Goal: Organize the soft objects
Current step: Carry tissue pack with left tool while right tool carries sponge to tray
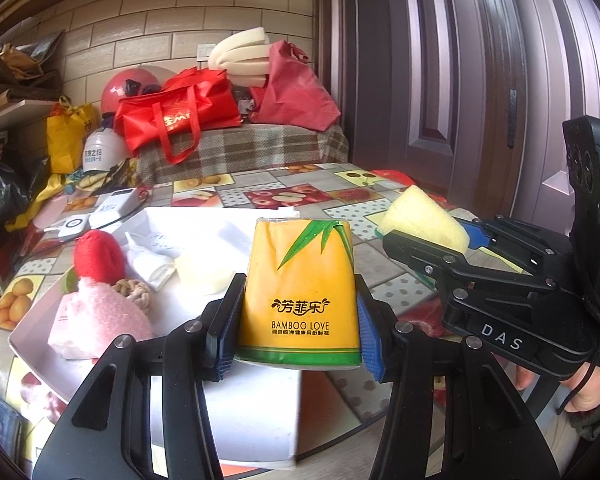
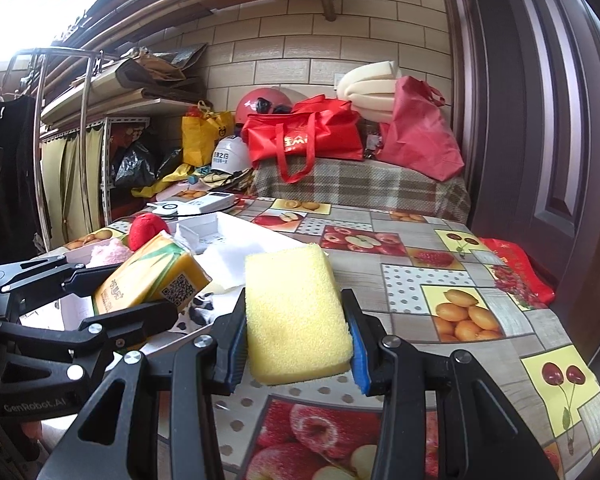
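So the biggest thing here is the desk (image 2: pixel 420 280), covered in a fruit-print patchwork oilcloth with apples, oranges and cherries on it. On its left part sits a big shallow white plastic tray (image 1: pixel 188 220) that's already got a bunch of soft stuff in it: a pink fluffy bundle wrapped in bubble wrap (image 1: pixel 96 320) at the near left corner, a red knitted plush lump (image 1: pixel 98 256) right behind it, a small beige braided rope ring (image 1: pixel 134 290) touching the pink bundle, a crumpled white cloth (image 1: pixel 150 260) and a pale cream soft block (image 1: pixel 204 274) next to that. Now the held stuff. The left gripper (image 1: pixel 298 320) has its jaws clamped on both sides of a yellow-orange plastic pack of tissues with green bamboo leaves and "BAMBOO LOVE" printed on it (image 1: pixel 300 292); the pack stands upright between the blue pads (image 1: pixel 370 340), lifted over the near edge of the tray. The right gripper (image 2: pixel 298 344) has its jaws squeezed onto a yellow rectangular foam sponge (image 2: pixel 296 316), gripping its near end so most of the sponge sticks out forward past the jaws, held above the desk just right of the tray. In the left wrist view the sponge pokes out beside the tissue pack, near but not touching.
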A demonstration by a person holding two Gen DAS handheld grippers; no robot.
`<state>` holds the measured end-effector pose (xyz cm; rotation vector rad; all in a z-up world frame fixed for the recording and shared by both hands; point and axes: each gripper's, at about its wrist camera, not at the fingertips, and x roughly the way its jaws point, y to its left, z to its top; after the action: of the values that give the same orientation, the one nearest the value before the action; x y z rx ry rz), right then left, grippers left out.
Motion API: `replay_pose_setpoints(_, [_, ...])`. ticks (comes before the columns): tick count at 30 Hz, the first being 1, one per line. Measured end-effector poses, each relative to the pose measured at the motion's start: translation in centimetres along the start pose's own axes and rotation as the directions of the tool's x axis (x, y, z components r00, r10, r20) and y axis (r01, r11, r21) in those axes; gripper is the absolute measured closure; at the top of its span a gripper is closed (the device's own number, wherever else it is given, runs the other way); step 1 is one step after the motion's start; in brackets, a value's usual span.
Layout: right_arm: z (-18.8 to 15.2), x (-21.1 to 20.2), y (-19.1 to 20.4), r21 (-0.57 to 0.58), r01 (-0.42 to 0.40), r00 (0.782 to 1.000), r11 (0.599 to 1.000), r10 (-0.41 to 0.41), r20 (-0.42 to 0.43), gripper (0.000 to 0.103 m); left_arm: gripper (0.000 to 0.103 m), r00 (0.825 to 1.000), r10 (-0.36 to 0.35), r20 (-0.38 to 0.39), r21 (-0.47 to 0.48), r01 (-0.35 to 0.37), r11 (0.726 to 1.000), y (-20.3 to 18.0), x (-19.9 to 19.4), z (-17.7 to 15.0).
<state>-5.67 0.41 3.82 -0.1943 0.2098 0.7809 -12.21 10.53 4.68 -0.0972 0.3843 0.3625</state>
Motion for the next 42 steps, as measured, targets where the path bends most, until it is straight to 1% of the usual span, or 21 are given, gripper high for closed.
replay_pose_setpoints(20, [0.5,1.7,1.9,-0.027,-0.046,0.999,0.999,0.045,-0.022,0.061,0.053,0.996,0.087,-0.009,-0.055,-0.087,0.995,4.6,-0.5,-0.4])
replay_pose_setpoints(32, [0.8,2.9,2.6,-0.025,-0.068,0.997,0.997,0.067,-0.039,0.06,0.053,0.993,0.119,-0.022,-0.107,-0.12,0.987,7.2,-0.2,-0.5])
replay_pose_setpoints(38, [0.9,3.8,2.8,-0.011,-0.078,0.996,0.997,0.077,-0.051,0.06,0.053,0.988,0.149,-0.024,-0.107,-0.151,0.983,8.1,0.1,-0.3])
replay_pose_setpoints(42, [1.2,4.5,3.3,-0.01,-0.082,0.995,0.997,0.081,-0.062,0.06,0.053,0.985,0.17,-0.03,-0.131,-0.173,0.976,9.3,0.4,-0.3])
